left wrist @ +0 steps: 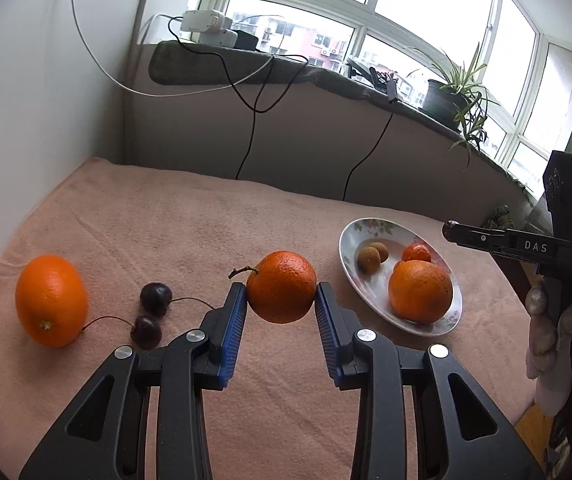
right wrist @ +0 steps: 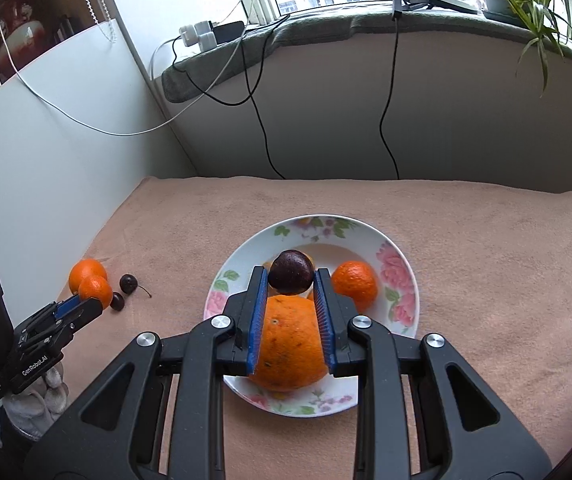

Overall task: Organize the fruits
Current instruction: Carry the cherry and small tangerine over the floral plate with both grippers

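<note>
The left gripper (left wrist: 281,300), marked "GenRobot.AI", pinches a small orange (left wrist: 281,286) above the pink cloth (left wrist: 206,220). The right gripper (right wrist: 290,280), lettered "DAS", pinches a dark cherry (right wrist: 290,278) over the floral plate (right wrist: 397,276).

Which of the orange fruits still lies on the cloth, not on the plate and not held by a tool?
The big orange at far left, beside the two cherries; it alone rests on the cloth.

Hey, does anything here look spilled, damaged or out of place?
Nothing spilled or damaged. One large orange and two dark cherries lie loose on the pink towel, outside the floral plate.
</note>
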{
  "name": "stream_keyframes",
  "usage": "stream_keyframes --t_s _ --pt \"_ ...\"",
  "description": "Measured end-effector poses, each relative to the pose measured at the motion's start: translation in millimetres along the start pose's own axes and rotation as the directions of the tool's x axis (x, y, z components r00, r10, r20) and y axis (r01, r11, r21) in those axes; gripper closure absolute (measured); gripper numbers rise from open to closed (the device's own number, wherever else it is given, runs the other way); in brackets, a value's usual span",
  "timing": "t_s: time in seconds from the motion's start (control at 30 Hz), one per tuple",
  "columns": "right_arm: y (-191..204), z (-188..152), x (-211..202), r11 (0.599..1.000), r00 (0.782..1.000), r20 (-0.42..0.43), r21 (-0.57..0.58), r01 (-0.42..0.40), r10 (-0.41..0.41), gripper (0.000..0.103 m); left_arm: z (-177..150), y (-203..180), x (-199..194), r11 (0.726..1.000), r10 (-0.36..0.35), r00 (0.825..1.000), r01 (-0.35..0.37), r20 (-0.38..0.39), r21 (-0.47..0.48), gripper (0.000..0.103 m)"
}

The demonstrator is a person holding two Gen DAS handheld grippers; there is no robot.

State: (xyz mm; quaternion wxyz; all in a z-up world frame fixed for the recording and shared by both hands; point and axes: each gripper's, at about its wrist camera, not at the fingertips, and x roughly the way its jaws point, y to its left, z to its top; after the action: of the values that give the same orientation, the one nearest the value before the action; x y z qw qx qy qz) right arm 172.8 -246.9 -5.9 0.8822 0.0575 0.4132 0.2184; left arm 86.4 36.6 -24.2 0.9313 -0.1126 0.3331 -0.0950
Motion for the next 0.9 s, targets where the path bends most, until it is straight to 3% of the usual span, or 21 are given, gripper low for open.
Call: stream_keyframes --t_s 0.5,0.9 --pt "-44.5 -5.6 9.3 0.998 0.998 -0.035 0.046 0.052 -0.051 0.078 15.3 -42.1 50.6 0.995 -0.078 0.995 0.082 -0.061 0.057 0.069" --pt "-50.6 17.3 36.0 0.998 0.997 -0.063 0.029 0.048 -0.046 0.078 24.2 -61.8 80.5 0.989 -0.106 0.989 0.115 -0.099 0.092 0.069"
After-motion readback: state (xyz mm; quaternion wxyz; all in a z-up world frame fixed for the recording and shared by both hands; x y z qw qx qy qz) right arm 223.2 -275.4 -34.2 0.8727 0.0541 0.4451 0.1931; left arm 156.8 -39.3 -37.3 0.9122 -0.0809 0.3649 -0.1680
